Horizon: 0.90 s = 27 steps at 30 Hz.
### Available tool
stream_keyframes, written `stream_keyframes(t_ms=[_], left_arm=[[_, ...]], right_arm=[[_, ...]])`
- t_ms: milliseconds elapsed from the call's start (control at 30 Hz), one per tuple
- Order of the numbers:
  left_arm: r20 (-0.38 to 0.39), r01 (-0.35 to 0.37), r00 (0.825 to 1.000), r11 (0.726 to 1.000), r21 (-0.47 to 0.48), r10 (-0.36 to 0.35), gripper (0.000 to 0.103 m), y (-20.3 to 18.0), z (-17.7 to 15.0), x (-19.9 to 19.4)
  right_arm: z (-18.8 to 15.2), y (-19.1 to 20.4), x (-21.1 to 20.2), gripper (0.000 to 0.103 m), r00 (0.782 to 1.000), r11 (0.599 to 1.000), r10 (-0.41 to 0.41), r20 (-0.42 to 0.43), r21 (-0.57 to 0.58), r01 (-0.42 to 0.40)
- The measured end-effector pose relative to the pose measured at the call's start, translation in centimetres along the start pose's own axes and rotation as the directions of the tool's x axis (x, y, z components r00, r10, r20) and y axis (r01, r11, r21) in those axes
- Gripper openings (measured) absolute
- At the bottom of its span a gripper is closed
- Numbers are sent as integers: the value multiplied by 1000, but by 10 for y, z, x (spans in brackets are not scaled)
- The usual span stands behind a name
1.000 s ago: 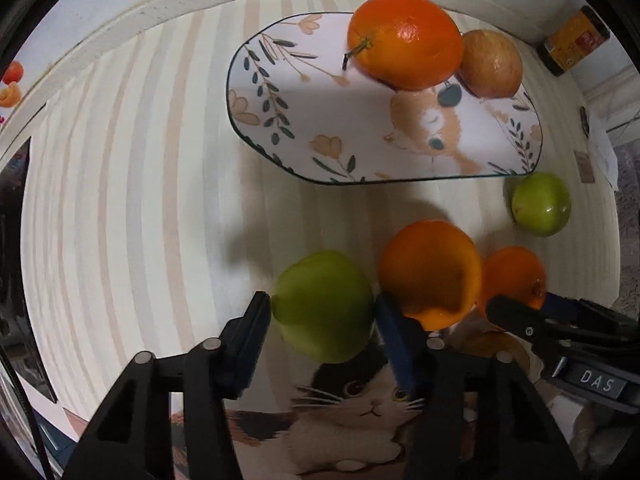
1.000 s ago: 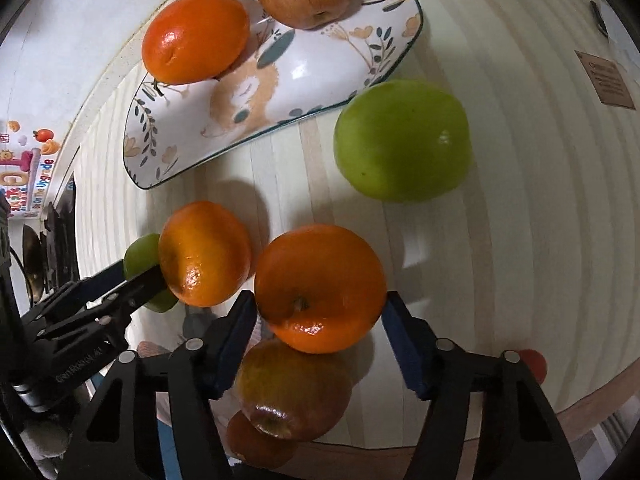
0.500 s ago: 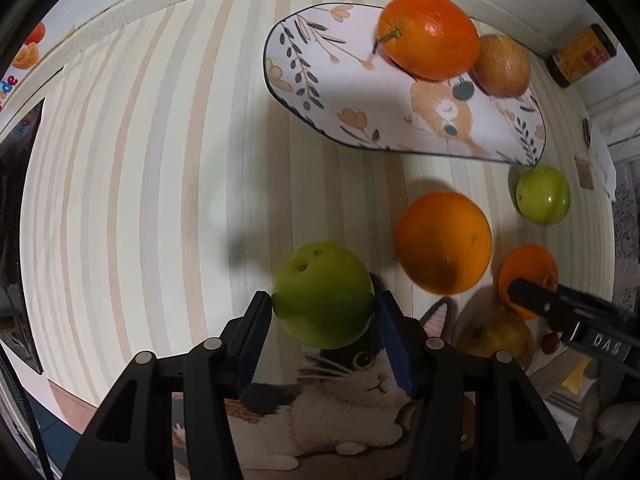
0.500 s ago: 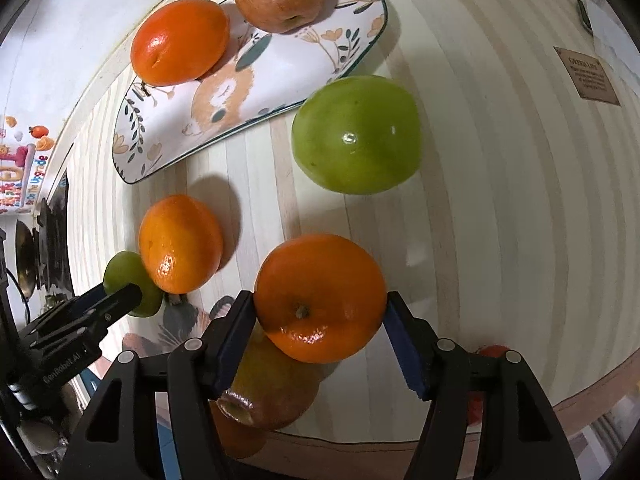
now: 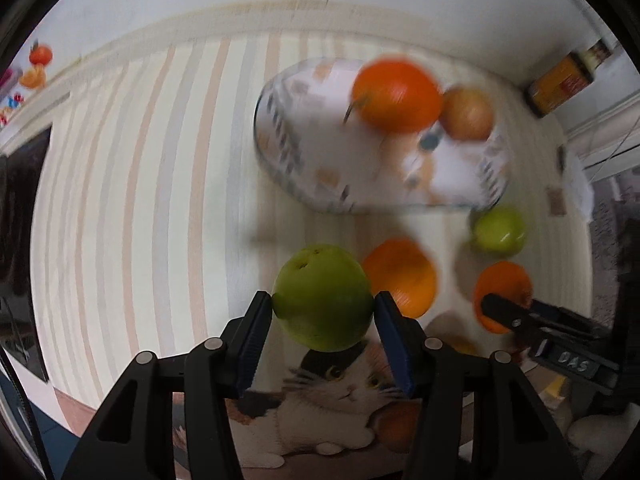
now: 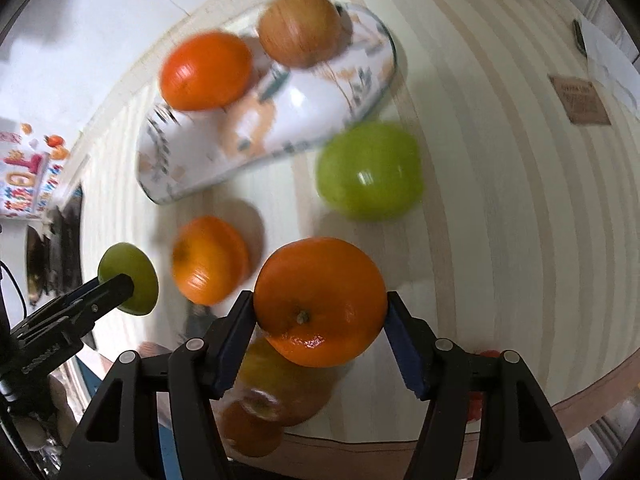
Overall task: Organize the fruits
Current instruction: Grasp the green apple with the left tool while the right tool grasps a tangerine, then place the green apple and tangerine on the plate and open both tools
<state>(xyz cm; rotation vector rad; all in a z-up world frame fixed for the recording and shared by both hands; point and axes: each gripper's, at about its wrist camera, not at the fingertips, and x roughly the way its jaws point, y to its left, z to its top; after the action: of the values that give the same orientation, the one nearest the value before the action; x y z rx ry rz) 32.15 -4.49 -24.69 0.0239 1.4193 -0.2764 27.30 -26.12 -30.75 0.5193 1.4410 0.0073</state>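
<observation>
Fruits mid-sort: left gripper [image 5: 323, 312] clamps a green apple [image 5: 323, 298] between both pads, clear of the striped table [image 5: 152, 184]. Right gripper [image 6: 320, 310] is closed on an orange [image 6: 320, 300] the same way, also lifted. Likely both headed for the plate [image 6: 316, 116], which holds an orange and a brownish fruit. Another green apple [image 6: 370, 170] and orange [image 6: 208, 260] wait on the table.

On my striped desk [image 6: 500, 220] I see a patterned plate [image 6: 304, 120], a loose orange [image 6: 208, 260], a green apple [image 6: 370, 170] and a bottle [image 5: 560, 84].
</observation>
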Motion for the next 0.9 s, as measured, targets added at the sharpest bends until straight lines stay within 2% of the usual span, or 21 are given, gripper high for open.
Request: stream_keyframes(t_ms=[133,233,300,433,700,833,867,900], left_arm=[[65,23,998,999,24,-25,50,-8,43,-29],[83,11,996,999,39,-14,50,-8,76,-28],[74,-4,997,999,39,1,50,-6,94,-20],[8,-21,1000,1000,22,21,51,4,126,4],[-96,-60,994,998,-20,58,51,18,151,49],[-84,-67,994,997,-42,64,51,16,157,49],[-68,-67,996,997,-46,64,53,14,160,44],[-51,-69,996,996,-48,67,62,13,163,41]], right_arm=[[28,9,-19,67,998,999,40,50,3,-41],[57,15,-20,66,997,1000,21,74,-2,-21],[78,16,-14,67,997,1000,-4,74,0,4],[102,15,5,67,999,999,-39,33,7,38],[116,16,20,67,998,998,-64,-9,11,64],[128,16,23,68,998,998,-56,-20,31,56],[129,16,23,72,998,998,-55,-31,37,56],[129,15,23,78,999,998,-42,-34,40,44]])
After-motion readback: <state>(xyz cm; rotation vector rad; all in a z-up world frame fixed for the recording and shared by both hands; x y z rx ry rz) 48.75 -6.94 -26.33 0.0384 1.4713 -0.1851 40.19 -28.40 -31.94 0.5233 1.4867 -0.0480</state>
